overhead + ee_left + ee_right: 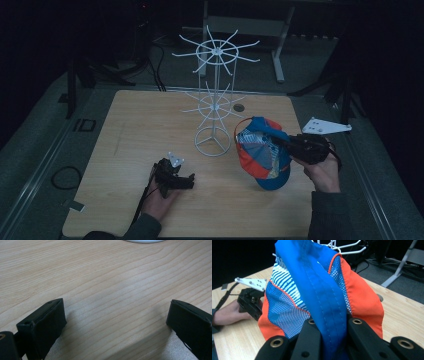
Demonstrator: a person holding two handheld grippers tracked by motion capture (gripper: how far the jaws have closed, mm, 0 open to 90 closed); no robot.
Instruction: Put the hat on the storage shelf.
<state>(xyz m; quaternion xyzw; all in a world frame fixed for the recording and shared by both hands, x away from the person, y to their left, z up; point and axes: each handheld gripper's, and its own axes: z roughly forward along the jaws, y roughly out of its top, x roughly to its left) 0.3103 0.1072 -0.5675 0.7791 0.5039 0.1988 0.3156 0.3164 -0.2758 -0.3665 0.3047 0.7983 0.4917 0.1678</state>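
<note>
A blue and orange cap (262, 152) with mesh panels hangs above the right side of the wooden table (130, 125). My right gripper (292, 146) is shut on its blue fabric; in the right gripper view the cap (322, 295) rises from between the closed jaws of my right gripper (331, 326). A white wire hat stand (215, 85) with spoked hooks stands at the table's middle, just left of the cap. My left gripper (182, 181) rests low on the table at the front left, open, with bare wood between its jaws (116, 320).
The stand's round base (212, 142) lies between the two grippers. A small dark hole (239, 107) sits in the table behind the stand. Cables (65, 177) lie on the floor to the left. A desk frame (277, 45) stands behind the table.
</note>
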